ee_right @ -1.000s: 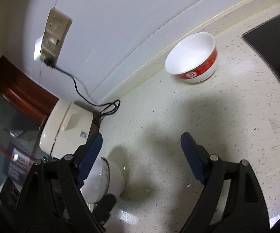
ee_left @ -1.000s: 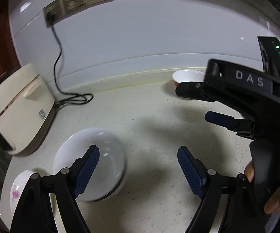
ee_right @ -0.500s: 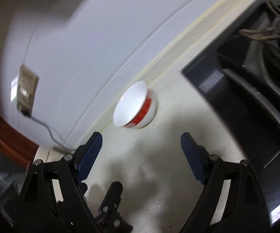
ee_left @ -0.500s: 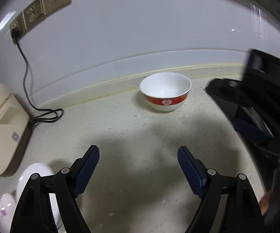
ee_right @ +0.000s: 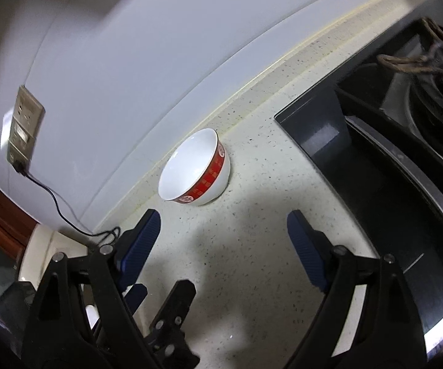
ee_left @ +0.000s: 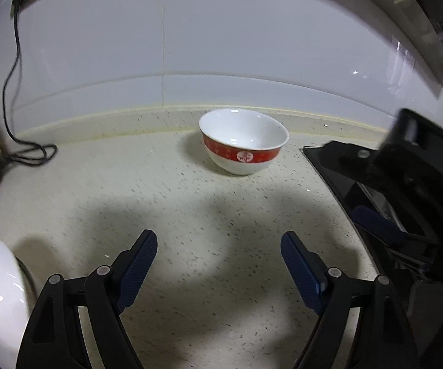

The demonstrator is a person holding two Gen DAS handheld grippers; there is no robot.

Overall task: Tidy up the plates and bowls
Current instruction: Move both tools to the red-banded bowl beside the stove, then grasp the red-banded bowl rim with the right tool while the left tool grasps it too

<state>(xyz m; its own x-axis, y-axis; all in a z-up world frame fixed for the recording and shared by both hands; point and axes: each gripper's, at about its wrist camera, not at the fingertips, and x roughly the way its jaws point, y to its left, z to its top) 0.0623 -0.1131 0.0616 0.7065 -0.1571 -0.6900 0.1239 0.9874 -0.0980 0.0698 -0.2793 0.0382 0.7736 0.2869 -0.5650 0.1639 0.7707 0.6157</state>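
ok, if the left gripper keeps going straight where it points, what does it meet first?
Probably bare counter: the left gripper points down, jaws open and empty. The red-banded bowl sits further along that line, near the wall; depth is hard to judge.

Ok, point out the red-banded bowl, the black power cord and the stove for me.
red-banded bowl (ee_left: 243, 129), left wrist view, white inside below the rim.
black power cord (ee_left: 29, 153), left wrist view, coiled part lying on the counter.
stove (ee_right: 372, 181), right wrist view, black glass top.
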